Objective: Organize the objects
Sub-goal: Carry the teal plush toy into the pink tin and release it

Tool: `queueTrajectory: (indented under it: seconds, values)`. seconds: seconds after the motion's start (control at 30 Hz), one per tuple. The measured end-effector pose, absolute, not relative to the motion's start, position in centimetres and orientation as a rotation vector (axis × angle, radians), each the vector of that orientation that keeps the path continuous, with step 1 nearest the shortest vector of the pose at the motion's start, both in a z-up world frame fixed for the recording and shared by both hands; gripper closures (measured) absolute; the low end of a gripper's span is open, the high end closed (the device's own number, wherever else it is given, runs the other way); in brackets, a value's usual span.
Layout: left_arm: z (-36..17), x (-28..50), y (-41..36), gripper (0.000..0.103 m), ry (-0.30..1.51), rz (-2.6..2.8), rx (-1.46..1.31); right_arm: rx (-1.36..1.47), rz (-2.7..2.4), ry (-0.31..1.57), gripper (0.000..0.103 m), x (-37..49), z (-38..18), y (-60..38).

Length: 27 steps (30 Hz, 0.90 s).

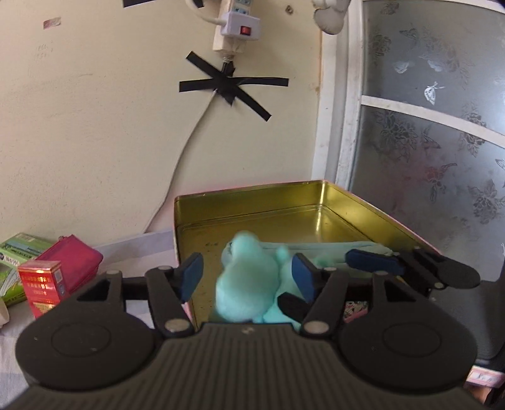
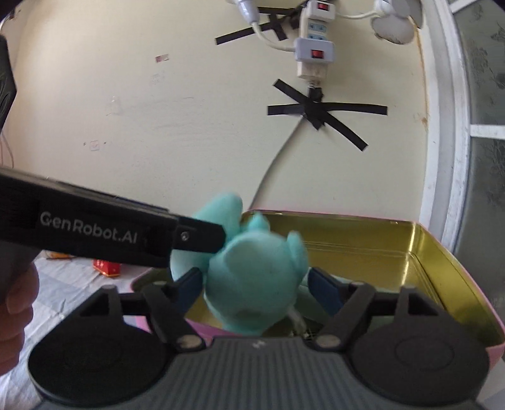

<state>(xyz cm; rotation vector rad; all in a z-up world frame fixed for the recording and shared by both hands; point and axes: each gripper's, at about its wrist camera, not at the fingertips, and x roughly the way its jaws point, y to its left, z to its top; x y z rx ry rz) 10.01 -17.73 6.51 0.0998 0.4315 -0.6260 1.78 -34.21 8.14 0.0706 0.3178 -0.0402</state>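
Observation:
A turquoise plush toy [image 1: 244, 280] hangs over the near part of an open tin box [image 1: 284, 217] with a gold inside and pink outside. My left gripper [image 1: 249, 276] is open, its blue pads either side of the toy with gaps. The right gripper's fingers [image 1: 375, 261] reach in from the right at the toy's far side. In the right wrist view the toy [image 2: 252, 284] sits between my right gripper's [image 2: 255, 288] blue pads, above the tin [image 2: 442, 268]; the pads stand wide and contact is unclear. The left gripper's black body [image 2: 94, 227] crosses from the left.
A red box [image 1: 42, 285], a pink pouch [image 1: 75, 263] and a green box [image 1: 15, 252] lie left of the tin on a white cloth. A wall with taped cable and power strip [image 1: 236, 28] is behind. A frosted window [image 1: 426, 142] is at the right.

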Motion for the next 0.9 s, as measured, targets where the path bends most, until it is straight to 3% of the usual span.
queueTrajectory:
  seconds: [0.1,0.33,0.63,0.7,0.73,0.9]
  values:
    - [7.1,9.4,-15.7,0.034,0.410,-0.607,0.045,0.105,-0.040,0.285,0.013,0.6,8.2,-34.8]
    - [6.8,6.4,-11.8,0.034,0.388,-0.571,0.025,0.224,-0.091,0.175,0.013,-3.2,8.7,-35.0]
    - [3.7,3.3,-9.1,0.034,0.409,-0.552,0.100,0.357,-0.131,0.192,0.008,-6.6,8.0,-32.8]
    - [3.3,3.0,-8.7,0.034,0.403,-0.544,0.130,0.331,-0.159,0.159,0.007,-7.6,8.3,-31.7]
    - [3.2,3.0,-8.4,0.034,0.401,-0.542,0.136,0.318,-0.180,0.129,0.000,-8.1,8.6,-31.0]
    - [3.0,3.2,-5.9,0.034,0.396,-0.504,0.114,0.307,-0.210,0.011,0.000,-9.6,9.4,-29.1]
